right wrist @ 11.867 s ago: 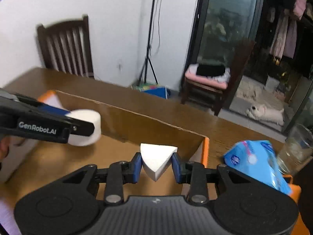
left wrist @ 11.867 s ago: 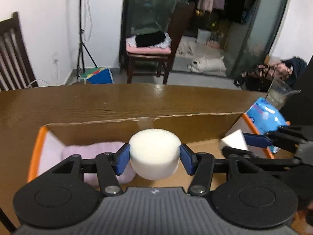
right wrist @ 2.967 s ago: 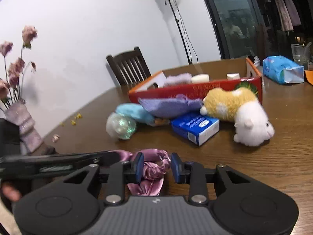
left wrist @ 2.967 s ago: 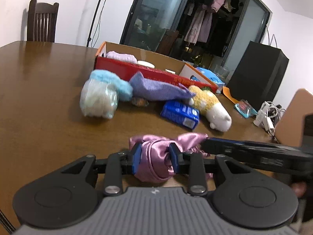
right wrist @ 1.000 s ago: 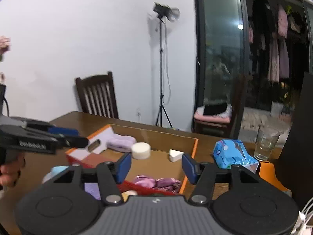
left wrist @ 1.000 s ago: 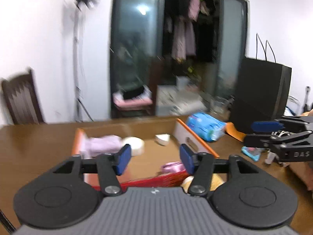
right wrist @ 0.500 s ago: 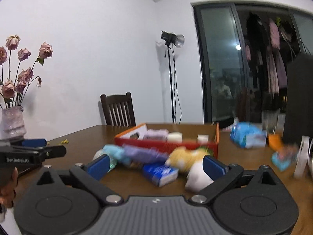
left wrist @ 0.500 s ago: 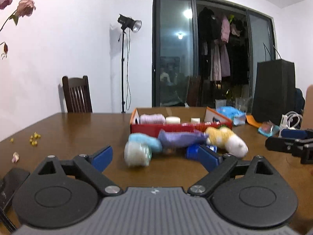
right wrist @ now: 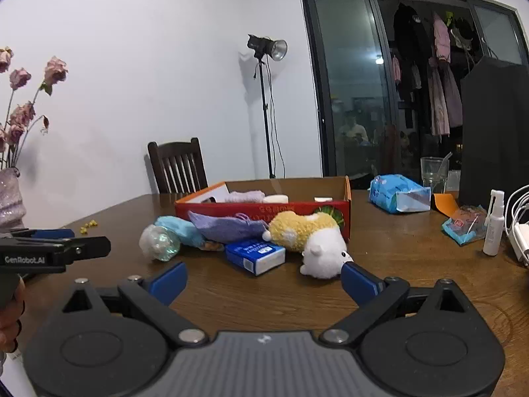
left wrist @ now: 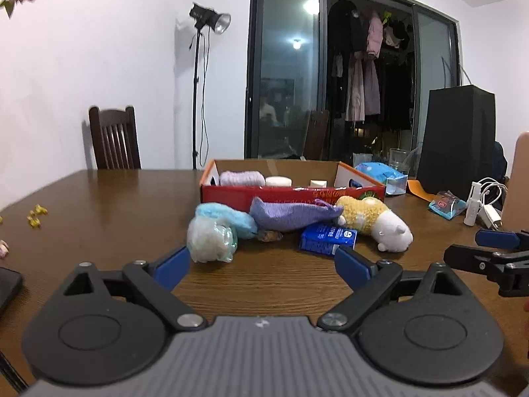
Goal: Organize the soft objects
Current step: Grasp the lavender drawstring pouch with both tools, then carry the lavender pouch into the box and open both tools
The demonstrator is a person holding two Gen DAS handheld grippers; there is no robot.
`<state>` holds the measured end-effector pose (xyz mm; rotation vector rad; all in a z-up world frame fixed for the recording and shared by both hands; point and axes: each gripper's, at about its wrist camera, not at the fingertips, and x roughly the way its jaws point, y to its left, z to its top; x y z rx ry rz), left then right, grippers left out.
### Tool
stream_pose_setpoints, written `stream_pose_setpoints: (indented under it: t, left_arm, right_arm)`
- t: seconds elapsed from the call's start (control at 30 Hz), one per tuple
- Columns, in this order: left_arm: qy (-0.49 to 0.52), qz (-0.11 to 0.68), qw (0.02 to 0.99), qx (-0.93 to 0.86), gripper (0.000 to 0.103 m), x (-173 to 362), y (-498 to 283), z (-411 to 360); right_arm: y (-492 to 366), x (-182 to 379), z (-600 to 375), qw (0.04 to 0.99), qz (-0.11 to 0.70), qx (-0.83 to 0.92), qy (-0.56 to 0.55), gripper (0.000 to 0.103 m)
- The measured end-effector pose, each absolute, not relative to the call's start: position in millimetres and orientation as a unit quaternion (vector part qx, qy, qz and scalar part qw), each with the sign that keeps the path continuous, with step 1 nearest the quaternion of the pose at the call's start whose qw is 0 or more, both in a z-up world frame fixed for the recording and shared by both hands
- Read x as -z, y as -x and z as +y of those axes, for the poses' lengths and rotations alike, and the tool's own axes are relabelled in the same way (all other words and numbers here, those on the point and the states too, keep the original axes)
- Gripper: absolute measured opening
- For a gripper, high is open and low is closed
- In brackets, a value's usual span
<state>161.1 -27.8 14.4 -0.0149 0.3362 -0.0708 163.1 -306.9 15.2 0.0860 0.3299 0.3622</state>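
Both grippers, left (left wrist: 263, 261) and right (right wrist: 263, 279), fingers spread and empty, face the pile; next, probably pinch the plush (right wrist: 309, 236) for the box (right wrist: 264, 206).

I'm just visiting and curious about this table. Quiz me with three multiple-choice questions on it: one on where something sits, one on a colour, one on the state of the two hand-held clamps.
1. Where does the plush toy lie?
A. inside the red box
B. on the table in front of the red box
C. on the chair

2. What colour is the small carton beside the plush toy?
A. blue
B. green
C. black

3. How do the jaws of the left gripper and right gripper stand?
A. both open, nothing between them
B. both shut on a cloth
C. one open, one shut

Answers: 1 B, it rests on wood before the red box; 2 A, blue faces; 3 A, the blue pads stand wide apart.
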Motion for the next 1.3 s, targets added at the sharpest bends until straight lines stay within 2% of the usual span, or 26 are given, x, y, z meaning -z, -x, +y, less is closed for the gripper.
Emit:
stream_pose_setpoints:
  t: [0.13, 0.2, 0.27, 0.33, 0.43, 0.5, 0.57, 0.6, 0.63, 0.7, 0.73, 0.77, 1.0, 1.1, 1.2, 1.23, 1.27, 1.3]
  left_arm:
    - [0.012, 0.175, 0.983, 0.046, 0.094, -13.1, -193.6, -30.6]
    - [0.014, 0.175, 0.983, 0.053, 0.087, -16.0, -217.2, -32.1]
    - [0.024, 0.184, 0.981, 0.055, 0.076, -21.5, -246.6, -30.9]
    - [0.049, 0.188, 0.979, 0.065, 0.074, -24.6, -274.2, -25.7]
    - [0.072, 0.219, 0.972, 0.052, 0.064, -21.5, -317.5, -18.8]
    - [0.088, 0.238, 0.966, 0.057, 0.052, -18.0, -338.2, -13.1]
    - [0.099, 0.26, 0.957, 0.085, 0.028, -14.1, -351.6, -9.8]
    - [0.099, 0.267, 0.954, 0.095, 0.022, -11.9, -354.7, -9.5]
    - [0.095, 0.271, 0.953, 0.098, 0.014, -9.3, -356.2, -10.2]
    - [0.083, 0.268, 0.955, 0.097, 0.012, -7.6, -353.8, -12.7]
    - [0.082, 0.263, 0.956, 0.098, 0.01, -9.5, -350.2, -13.1]
    - [0.082, 0.259, 0.957, 0.102, 0.009, -13.9, -346.7, -13.9]
    - [0.093, 0.188, 0.967, 0.143, 0.009, -50.7, -251.2, -16.0]
    - [0.1, 0.212, 0.959, 0.161, 0.009, -28.0, -202.8, -18.7]
    - [0.102, 0.257, 0.947, 0.161, 0.011, 0.4, -166.0, -23.3]
    - [0.104, 0.269, 0.944, 0.16, 0.016, 7.2, -157.2, -23.6]
    - [0.104, 0.279, 0.942, 0.157, 0.029, 12.6, -147.0, -23.1]
    - [0.104, 0.284, 0.94, 0.156, 0.035, 15.1, -140.6, -21.0]
  right_arm:
    - [-193.0, -13.8, -307.3, 0.963, 0.183, -0.187, -0.063, 0.088]
    - [-212.2, -15.0, -301.9, 0.959, 0.191, -0.196, -0.068, 0.083]
    - [-236.4, -17.1, -291.5, 0.956, 0.194, -0.212, -0.065, 0.075]
    - [-262.0, -18.3, -278.9, 0.951, 0.205, -0.223, -0.056, 0.069]
    - [-306.3, -18.9, -262.6, 0.941, 0.23, -0.236, -0.079, 0.059]
    - [-333.0, -16.3, -254.3, 0.937, 0.247, -0.23, -0.089, 0.052]
    - [-354.3, -9.8, -244.6, 0.934, 0.272, -0.217, -0.081, 0.047]
    - [-359.3, -6.1, -241.1, 0.931, 0.281, -0.219, -0.082, 0.041]
    - [-362.8, -2.3, -238.5, 0.927, 0.29, -0.222, -0.086, 0.031]
    - [-361.8, 1.6, -235.0, 0.928, 0.287, -0.223, -0.078, 0.024]
    - [-360.5, 1.7, -234.1, 0.93, 0.285, -0.22, -0.075, 0.014]
    - [-358.9, 0.1, -234.6, 0.931, 0.282, -0.218, -0.077, 0.01]
    - [-280.5, -42.9, -256.9, 0.943, 0.208, -0.256, -0.033, 0.009]
    - [-231.5, -36.1, -271.3, 0.935, 0.224, -0.273, -0.023, 0.009]
    - [-190.8, -9.4, -280.2, 0.921, 0.278, -0.274, -0.02, 0.01]
    - [-178.3, -3.3, -283.5, 0.917, 0.29, -0.274, -0.02, 0.016]
    - [-165.2, -0.3, -287.7, 0.917, 0.295, -0.269, -0.023, 0.021]
    - [-156.4, -0.3, -292.7, 0.918, 0.292, -0.265, -0.03, 0.023]
